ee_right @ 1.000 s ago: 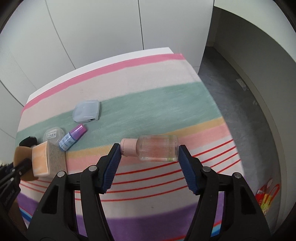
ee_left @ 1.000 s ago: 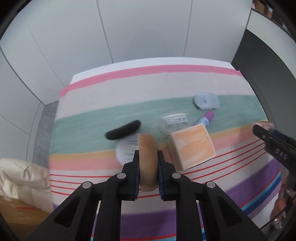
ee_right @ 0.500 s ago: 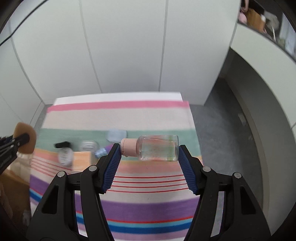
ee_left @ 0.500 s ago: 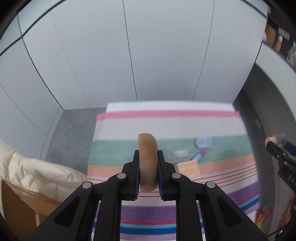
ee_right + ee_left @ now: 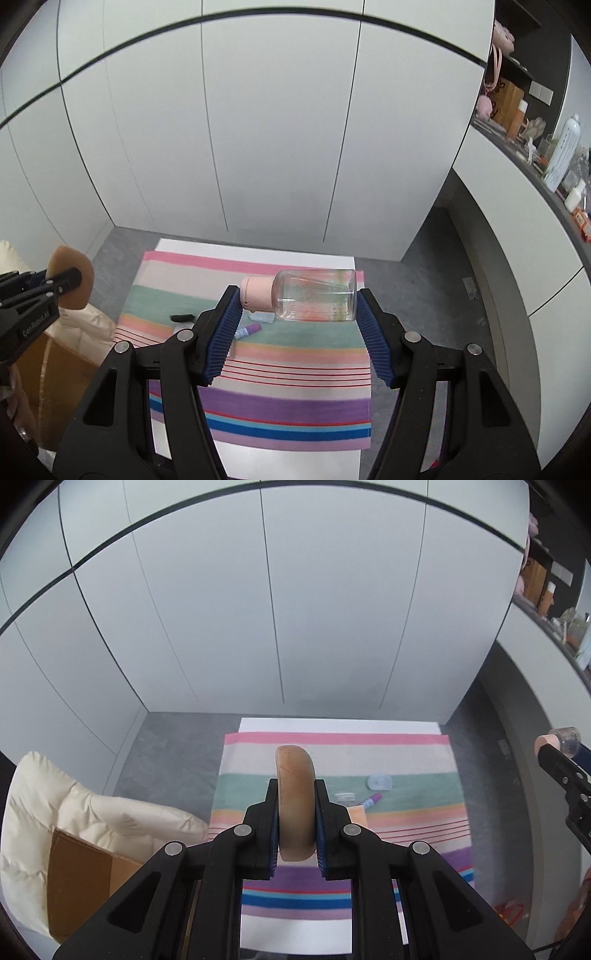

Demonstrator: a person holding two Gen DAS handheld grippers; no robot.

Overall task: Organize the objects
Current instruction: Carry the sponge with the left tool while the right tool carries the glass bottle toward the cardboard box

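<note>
Lots of the small stuff on the striped cloth-covered table [image 5: 291,402] is hard to read from up here. In the left wrist view the left gripper [image 5: 295,823] blocks most of a peach block [image 5: 357,814], so only a corner shows, and I can't tell what the little clear tub [image 5: 344,796] holds. The pale blue flat lid-like thing [image 5: 378,782] is tiny there and half hidden behind the bottle in the right view.

The right wrist view picks up a black oblong object [image 5: 182,317] that the left view doesn't show at all. Both see the small purple-capped tube [image 5: 247,329] lying on the green stripe.

The left gripper is clamped on a tan rounded sponge puff [image 5: 295,805], matte and soft-looking, held edge-on high above the table. The right gripper [image 5: 297,336] squeezes a clear plastic bottle with a pink cap [image 5: 314,295] sideways between its ribbed blue pads [image 5: 373,339], also well above the cloth. A cream padded jacket [image 5: 74,812] and a brown cardboard box [image 5: 81,882] sit left of the table.
</note>
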